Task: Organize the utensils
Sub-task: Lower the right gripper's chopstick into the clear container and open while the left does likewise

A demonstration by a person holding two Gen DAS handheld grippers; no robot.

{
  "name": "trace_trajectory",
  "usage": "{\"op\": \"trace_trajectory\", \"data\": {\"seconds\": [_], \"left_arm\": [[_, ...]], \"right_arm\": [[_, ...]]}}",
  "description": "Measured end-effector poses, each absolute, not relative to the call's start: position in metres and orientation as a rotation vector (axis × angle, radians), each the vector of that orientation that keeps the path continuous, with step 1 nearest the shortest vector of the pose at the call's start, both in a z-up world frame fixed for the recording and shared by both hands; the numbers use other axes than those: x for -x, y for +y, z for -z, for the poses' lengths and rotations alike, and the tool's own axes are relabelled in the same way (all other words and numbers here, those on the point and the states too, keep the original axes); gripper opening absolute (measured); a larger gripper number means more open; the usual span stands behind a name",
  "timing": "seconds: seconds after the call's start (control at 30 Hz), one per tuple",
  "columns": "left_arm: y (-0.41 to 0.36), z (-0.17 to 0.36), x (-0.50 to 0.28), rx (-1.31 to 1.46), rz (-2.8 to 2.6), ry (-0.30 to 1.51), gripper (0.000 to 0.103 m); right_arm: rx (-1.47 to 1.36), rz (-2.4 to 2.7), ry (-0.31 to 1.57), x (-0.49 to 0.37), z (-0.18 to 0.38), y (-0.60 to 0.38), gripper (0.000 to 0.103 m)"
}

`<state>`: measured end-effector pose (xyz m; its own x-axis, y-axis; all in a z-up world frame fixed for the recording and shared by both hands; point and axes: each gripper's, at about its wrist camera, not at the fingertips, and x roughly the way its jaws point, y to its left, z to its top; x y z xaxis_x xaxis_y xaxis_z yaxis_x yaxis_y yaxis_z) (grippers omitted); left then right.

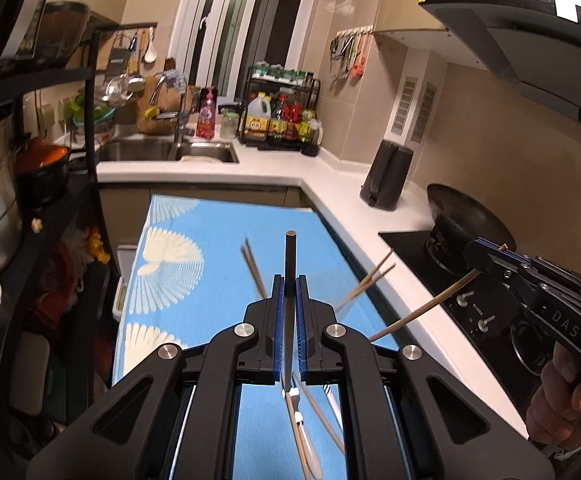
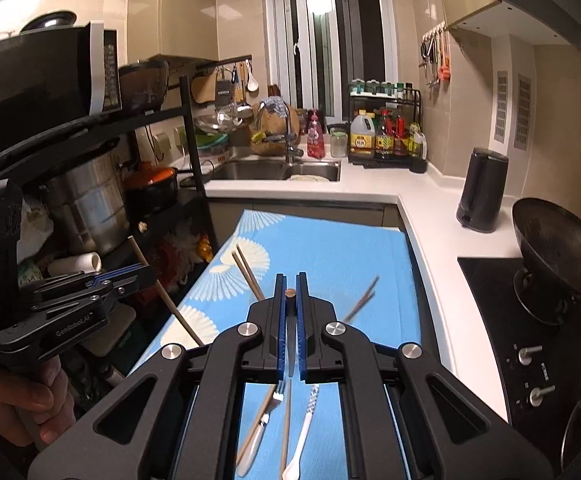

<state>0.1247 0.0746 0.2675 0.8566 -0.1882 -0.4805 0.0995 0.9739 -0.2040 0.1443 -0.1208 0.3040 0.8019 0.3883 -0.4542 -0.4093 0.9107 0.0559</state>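
My left gripper [image 1: 289,285] is shut on a dark chopstick [image 1: 290,256] that sticks up between its blue pads; it also shows at the left of the right wrist view [image 2: 138,276], holding a light chopstick [image 2: 162,292]. My right gripper [image 2: 290,286] is shut on a chopstick [image 2: 290,294] seen end-on; in the left wrist view it [image 1: 486,258] holds a light chopstick [image 1: 422,308]. On the blue patterned cloth [image 2: 330,248] lie a chopstick pair [image 2: 246,270], another blurred pair [image 2: 360,298], a fork [image 2: 264,416], a white spoon [image 2: 302,428] and a chopstick [image 2: 286,432].
A white L-shaped counter [image 2: 422,216] holds a sink [image 2: 274,170], a bottle rack [image 2: 386,132], a black kettle [image 2: 480,190] and a wok [image 2: 558,248] on the hob. A black shelf [image 2: 90,184] with pots and a microwave stands at left.
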Motion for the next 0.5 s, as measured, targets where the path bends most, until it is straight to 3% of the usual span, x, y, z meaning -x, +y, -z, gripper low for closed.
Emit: {"op": "trace_trajectory", "data": {"seconds": [0.27,0.5], "left_arm": [[0.068,-0.332,-0.151,0.153,0.174,0.377,0.006],[0.056,-0.303,-0.206,0.141,0.183,0.440,0.006]], "right_arm": [[0.038,-0.417,0.359,-0.163,-0.358,-0.119,0.005],[0.047,-0.363,0.414,-0.209,-0.327,-0.113,0.005]]}}
